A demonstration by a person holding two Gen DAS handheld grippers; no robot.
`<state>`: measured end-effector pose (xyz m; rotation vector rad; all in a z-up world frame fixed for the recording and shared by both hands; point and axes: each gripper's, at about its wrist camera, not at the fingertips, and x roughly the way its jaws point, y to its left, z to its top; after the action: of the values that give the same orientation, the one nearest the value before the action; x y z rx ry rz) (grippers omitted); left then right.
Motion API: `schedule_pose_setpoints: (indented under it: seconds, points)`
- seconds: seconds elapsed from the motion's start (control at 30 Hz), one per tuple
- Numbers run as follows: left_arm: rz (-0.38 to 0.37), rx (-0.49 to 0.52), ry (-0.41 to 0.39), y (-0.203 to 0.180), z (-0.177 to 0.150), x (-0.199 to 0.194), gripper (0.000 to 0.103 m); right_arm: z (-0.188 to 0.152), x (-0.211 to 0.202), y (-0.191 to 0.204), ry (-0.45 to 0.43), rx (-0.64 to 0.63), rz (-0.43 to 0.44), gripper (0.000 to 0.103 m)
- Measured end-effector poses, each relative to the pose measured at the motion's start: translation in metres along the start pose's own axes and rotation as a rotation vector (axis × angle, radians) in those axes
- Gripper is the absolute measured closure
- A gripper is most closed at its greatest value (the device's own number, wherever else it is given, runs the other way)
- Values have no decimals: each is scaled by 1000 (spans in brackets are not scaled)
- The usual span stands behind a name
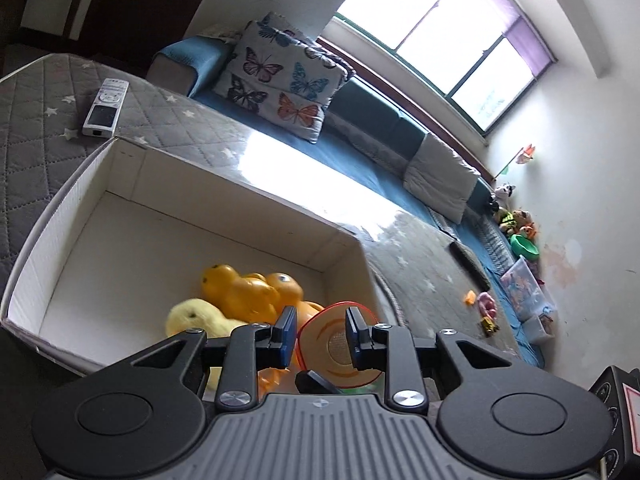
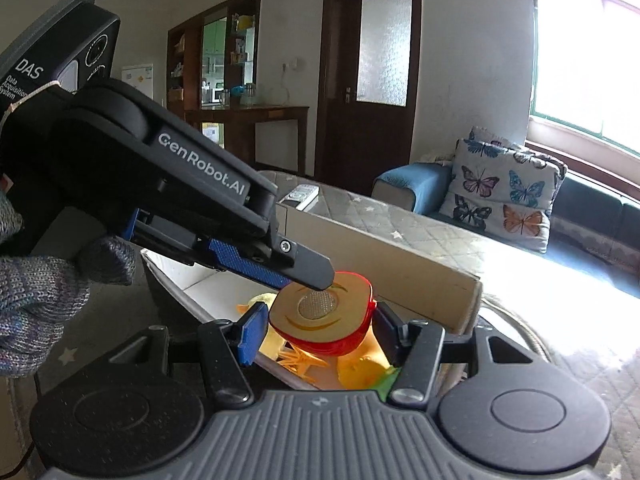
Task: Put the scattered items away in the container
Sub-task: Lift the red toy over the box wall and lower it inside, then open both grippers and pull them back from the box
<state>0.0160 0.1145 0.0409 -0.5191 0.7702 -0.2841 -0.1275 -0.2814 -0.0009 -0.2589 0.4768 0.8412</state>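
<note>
1. Red-skinned toy apple half [image 2: 322, 320], cut face up with a round mesh disc at its centre: clamped at its sides by the right gripper [image 2: 318, 330], held above the box.
2. White cardboard box [image 1: 132, 168], the container: open-topped, standing on the grey quilted star-print cover [image 1: 36, 128]. Already inside: orange toy fruits [image 1: 248, 288] and a pale yellow plush piece [image 1: 196, 314].
3. Left gripper [image 1: 320, 336]: jaws narrow, with nothing seen gripped between them. In the right wrist view one of its fingertips [image 2: 316, 270] lies at the apple's cut face; contact cannot be confirmed.
4. White remote control [image 1: 106, 106]: on the cover just beyond the box's far corner, still outside.
5. Small toys [image 1: 486, 308]: on the cover to the right of the box, well apart from it.
6. Step in hand, as judged: delivery of the apple half into the box.
7. Next move calls for: lowering over a bare patch of the box floor, clearing the left finger away, then spreading the right jaws to release.
</note>
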Motion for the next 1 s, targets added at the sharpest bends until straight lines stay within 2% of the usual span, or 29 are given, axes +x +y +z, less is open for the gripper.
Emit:
schedule_pose_setpoints:
  seconds: [0.3, 0.53, 0.8, 0.87, 1.0]
  points:
    - [23, -13, 9, 16, -2, 7, 75, -12, 17, -6, 58, 42, 3, 44]
    - [28, -15, 1, 17, -7, -2, 75, -15, 5, -5, 46, 37, -13, 44]
    - [42, 26, -19, 5, -18, -20, 75, -16, -14, 0, 33, 51, -25, 43]
    - [54, 37, -25, 2, -21, -25, 75, -17, -19, 0, 31, 69, -23, 36]
    - [83, 55, -36, -3, -30, -34, 75, -21, -29, 2, 31, 91, -26, 35]
